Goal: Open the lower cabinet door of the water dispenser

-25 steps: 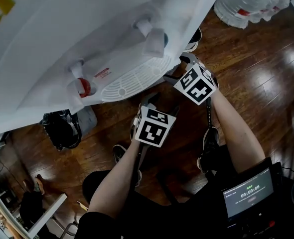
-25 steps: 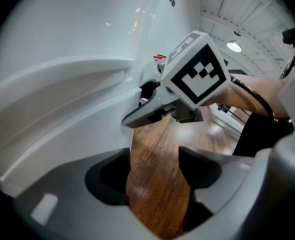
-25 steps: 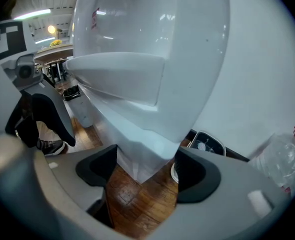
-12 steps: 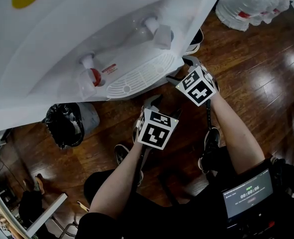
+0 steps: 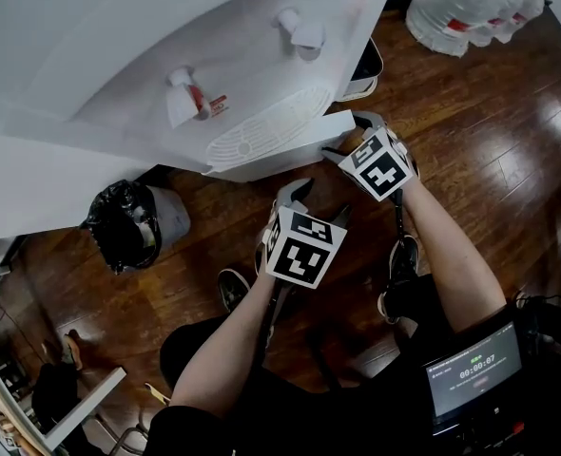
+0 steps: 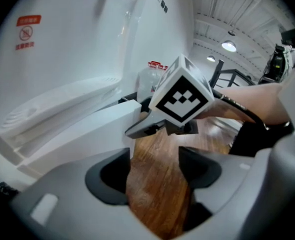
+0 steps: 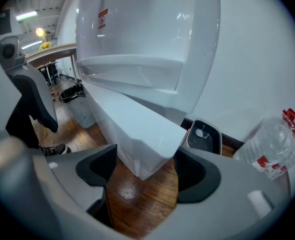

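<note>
The white water dispenser [image 5: 166,74] fills the upper left of the head view, with its taps and drip grille [image 5: 266,126]. Its lower cabinet door [image 5: 295,148] stands ajar, a white slab angled out below the grille. My right gripper [image 5: 342,137] is shut on the door's free corner [image 7: 137,134], which fills the gap between both pads. My left gripper [image 5: 316,202] hangs lower and nearer to me, open, with only wooden floor between its pads [image 6: 155,164]. From the left gripper view the door edge [image 6: 87,134] and the right gripper [image 6: 152,124] show just ahead.
A bin with a black bag [image 5: 128,226] stands left of the dispenser. A pack of water bottles [image 5: 471,3] lies at the top right, and a flat grey tray [image 5: 361,69] sits by the dispenser's base. The person's feet [image 5: 399,259] are on the wooden floor below.
The door has swung out from the dispenser body with my right gripper on its corner. The head view has shifted, so the dispenser sits higher. The left gripper has barely moved.
</note>
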Available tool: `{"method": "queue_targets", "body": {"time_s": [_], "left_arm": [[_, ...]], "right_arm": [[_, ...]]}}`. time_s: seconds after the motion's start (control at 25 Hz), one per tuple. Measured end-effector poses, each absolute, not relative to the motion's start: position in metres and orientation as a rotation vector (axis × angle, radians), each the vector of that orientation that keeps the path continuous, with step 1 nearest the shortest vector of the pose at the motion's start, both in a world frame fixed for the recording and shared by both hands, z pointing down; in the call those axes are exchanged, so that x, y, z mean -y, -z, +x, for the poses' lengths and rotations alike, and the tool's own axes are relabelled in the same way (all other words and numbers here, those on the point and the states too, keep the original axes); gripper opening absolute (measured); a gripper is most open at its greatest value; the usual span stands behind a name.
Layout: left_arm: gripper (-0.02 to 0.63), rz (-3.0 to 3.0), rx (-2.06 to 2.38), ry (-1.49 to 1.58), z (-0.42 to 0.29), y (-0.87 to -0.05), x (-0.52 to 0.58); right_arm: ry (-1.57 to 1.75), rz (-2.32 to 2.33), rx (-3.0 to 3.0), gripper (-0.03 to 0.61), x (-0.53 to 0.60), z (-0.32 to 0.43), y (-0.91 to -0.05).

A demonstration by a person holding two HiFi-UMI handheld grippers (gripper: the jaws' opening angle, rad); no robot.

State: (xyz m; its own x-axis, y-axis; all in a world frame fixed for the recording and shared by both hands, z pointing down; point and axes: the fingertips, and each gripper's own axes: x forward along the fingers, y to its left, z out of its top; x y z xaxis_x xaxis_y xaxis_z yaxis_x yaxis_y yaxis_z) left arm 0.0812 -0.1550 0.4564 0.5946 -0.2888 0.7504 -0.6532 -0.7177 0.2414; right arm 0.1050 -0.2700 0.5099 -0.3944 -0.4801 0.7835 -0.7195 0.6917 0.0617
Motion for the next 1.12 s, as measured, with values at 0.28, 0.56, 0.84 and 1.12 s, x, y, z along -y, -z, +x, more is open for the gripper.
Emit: {"method": "queue_targets", "body": {"time_s": [0.28, 0.56, 0.84, 1.12], "left_arm": [[0.321, 2.311, 0.779, -1.021, 0.072, -0.459, 0.138], [0.321, 2.323, 0.76, -1.037, 0.075, -0.454, 0.112], [0.321, 2.292, 0.829, -1.081, 0.051, -0.461, 0.099], [0.321, 2.284, 0.862, -1.058, 0.044, -0.457, 0.08]], "right_arm": [[-0.317, 0.9, 1.991, 0.342, 0.237, 0.114, -0.509], [-0.279, 0.857, 1.988, 0.305, 0.207, 0.116, -0.508], [-0.251, 0.861, 1.997, 0.215, 0.185, 0.115, -0.501], [-0.245, 0.819, 2.001, 0.199, 0.151, 0.108, -0.499]]}}
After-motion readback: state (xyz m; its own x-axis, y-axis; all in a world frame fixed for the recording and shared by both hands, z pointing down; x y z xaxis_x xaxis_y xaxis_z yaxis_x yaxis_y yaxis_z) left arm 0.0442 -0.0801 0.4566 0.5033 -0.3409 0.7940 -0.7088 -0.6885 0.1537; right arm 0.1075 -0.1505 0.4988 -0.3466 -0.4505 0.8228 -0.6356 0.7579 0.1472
